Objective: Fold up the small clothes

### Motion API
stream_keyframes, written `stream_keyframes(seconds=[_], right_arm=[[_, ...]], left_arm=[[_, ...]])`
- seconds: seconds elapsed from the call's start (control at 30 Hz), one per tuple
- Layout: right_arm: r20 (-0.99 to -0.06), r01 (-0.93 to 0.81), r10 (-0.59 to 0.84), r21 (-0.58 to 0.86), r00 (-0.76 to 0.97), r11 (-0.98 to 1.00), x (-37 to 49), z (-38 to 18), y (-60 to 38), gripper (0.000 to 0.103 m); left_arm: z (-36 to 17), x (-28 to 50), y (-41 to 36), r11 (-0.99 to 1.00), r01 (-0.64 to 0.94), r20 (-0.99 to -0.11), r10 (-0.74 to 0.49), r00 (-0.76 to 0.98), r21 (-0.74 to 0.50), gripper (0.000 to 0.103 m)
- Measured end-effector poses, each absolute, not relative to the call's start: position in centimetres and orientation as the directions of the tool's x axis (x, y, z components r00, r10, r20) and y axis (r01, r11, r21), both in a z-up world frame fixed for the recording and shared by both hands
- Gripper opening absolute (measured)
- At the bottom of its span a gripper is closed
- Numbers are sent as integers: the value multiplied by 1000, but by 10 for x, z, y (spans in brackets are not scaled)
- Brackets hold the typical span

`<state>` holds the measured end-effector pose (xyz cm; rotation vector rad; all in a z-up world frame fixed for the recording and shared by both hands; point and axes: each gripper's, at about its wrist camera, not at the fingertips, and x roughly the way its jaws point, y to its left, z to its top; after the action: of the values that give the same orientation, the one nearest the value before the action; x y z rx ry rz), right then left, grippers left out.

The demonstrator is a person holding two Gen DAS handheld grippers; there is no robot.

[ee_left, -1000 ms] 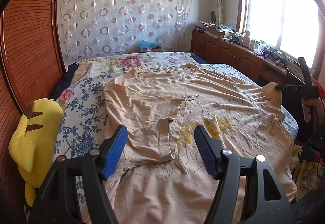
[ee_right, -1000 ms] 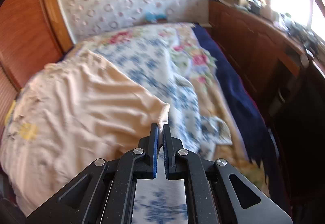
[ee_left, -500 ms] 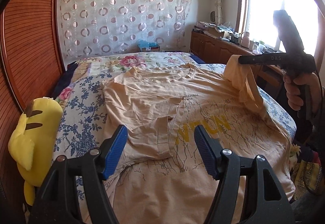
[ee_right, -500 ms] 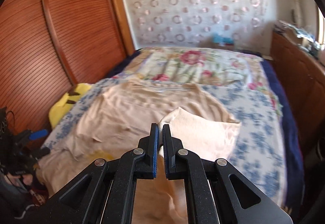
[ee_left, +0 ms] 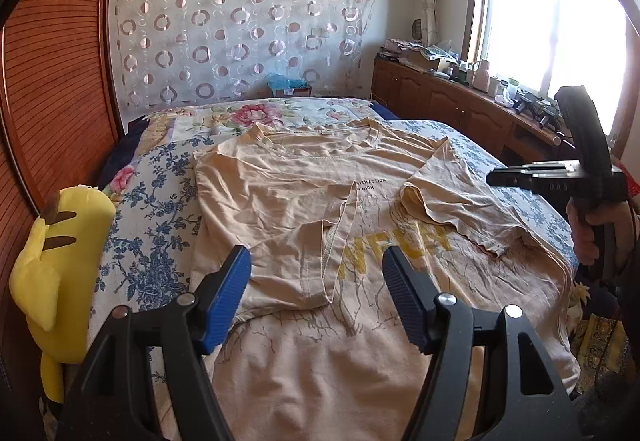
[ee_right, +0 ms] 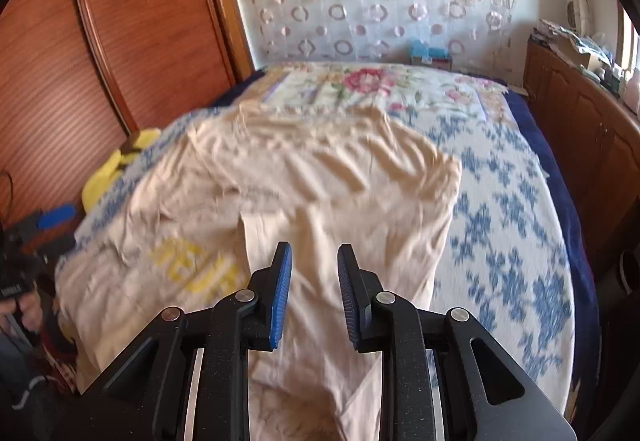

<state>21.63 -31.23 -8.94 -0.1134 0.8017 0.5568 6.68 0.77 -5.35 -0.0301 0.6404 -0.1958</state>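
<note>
A beige T-shirt with yellow letters lies spread on the bed, collar at the far end. Both sleeves are folded inward onto its chest; the right sleeve lies flat. My left gripper is open and empty, hovering above the shirt's lower middle. My right gripper is open and empty just above the folded right sleeve; it also shows in the left wrist view, held at the bed's right edge. The shirt fills the right wrist view, blurred.
The bed carries a blue floral sheet and a flowered quilt. A yellow plush toy lies at the left edge by the wooden wardrobe. A cluttered wooden cabinet runs under the window on the right.
My right gripper carried the right sleeve up and inward over the shirt, laid it on the chest, opened and let it go. The left gripper has stayed open and still.
</note>
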Motion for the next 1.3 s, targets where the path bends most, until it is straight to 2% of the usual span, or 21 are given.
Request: stream_keyframes(seconds=[0.23,0.33,0.57,0.63,0.7,0.77,1.03,1.3], right_arm=[[-736,-531,409,79,540,844,200,-116,-301,23],[-745,-534,405,77,530,842,198,-124,-293,27],[-775,-564,397,64,492,823,202,-139,-275,30],[-775,-574,402,63,488,817,206,-137,-274,36],[-770,-577,406,61,493,815,211,-134,-274,51],[-764,-573,398,45,508,818,218,-128,-275,55],[-748,-504,322,-20,580,863,262,-113,-302,55],[-775,-427,250,-28,580,904,319,-125,-336,55]], left_arm=[[-52,68,11,983,164,-589,-182,788,-85,68],[-52,69,12,983,162,-591,-178,786,-80,68],[-53,82,23,987,151,-604,-151,783,-51,68],[-56,90,27,988,146,-610,-141,780,-42,68],[-58,99,32,989,143,-619,-137,773,-40,68],[-60,111,39,990,135,-628,-129,767,-37,68],[-64,158,61,992,122,-663,-113,740,-34,68],[-75,207,83,995,95,-711,-88,698,-30,68]])
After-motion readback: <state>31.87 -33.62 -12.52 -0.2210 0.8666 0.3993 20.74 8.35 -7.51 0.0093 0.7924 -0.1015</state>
